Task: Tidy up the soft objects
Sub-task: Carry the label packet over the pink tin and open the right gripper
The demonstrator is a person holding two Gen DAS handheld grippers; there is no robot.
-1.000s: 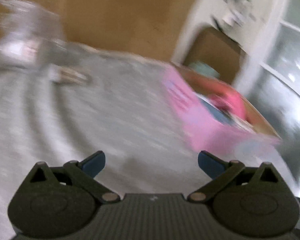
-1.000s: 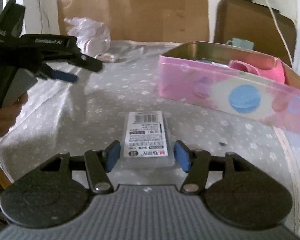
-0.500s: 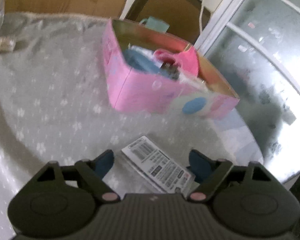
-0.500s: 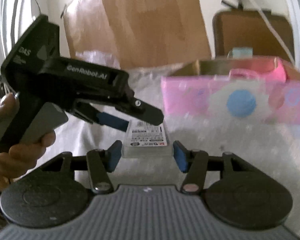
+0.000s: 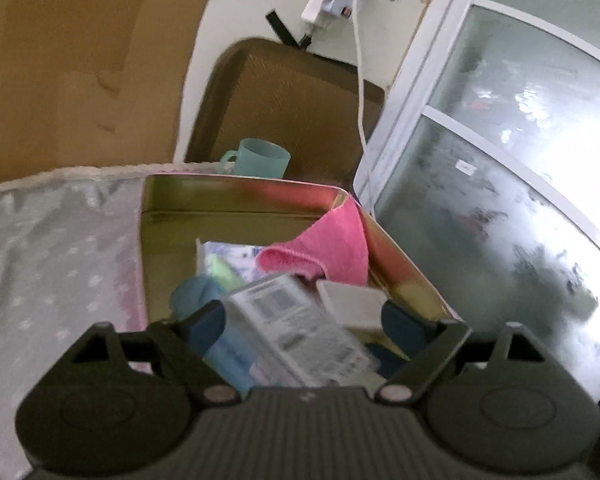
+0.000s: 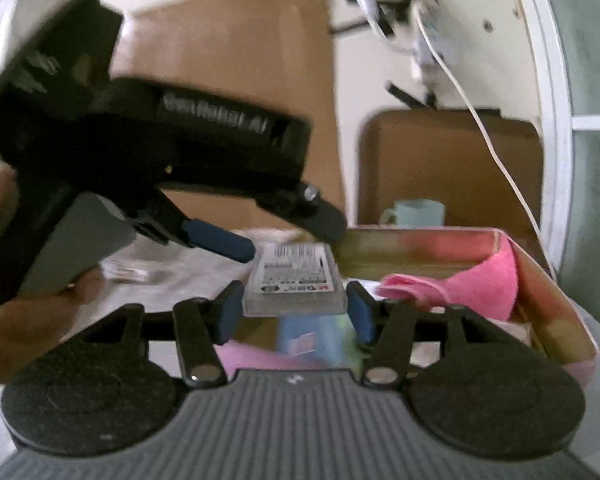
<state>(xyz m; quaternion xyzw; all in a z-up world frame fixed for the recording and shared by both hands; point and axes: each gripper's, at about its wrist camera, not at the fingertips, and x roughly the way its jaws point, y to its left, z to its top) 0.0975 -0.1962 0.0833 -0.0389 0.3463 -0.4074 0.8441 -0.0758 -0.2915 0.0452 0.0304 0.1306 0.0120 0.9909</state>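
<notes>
The right tool (image 6: 293, 312) grips a flat clear plastic packet with a white barcode label (image 6: 295, 283) between its blue pads, holding it just above the near end of the pink rectangular tin box with a gold inside (image 6: 556, 300). The left tool (image 5: 303, 322) hangs over the same box with its jaws opening wide; the packet (image 5: 296, 330) lies between its pads (image 5: 208, 322), tilted and blurred, and they do not press on it. In the right wrist view a person's hand (image 6: 28, 312) carries the left tool from the left side. Inside the box lie a blue soft roll (image 5: 194, 294), a white pad (image 5: 352, 304) and a bright pink folded cloth (image 5: 332, 246) leaning on the far right corner. The box stands on a worktop covered in grey cloth with white stars (image 5: 52, 256). Behind it a pale teal plastic mug (image 5: 262, 158) stands beside a brown panel (image 5: 284, 100).
</notes>
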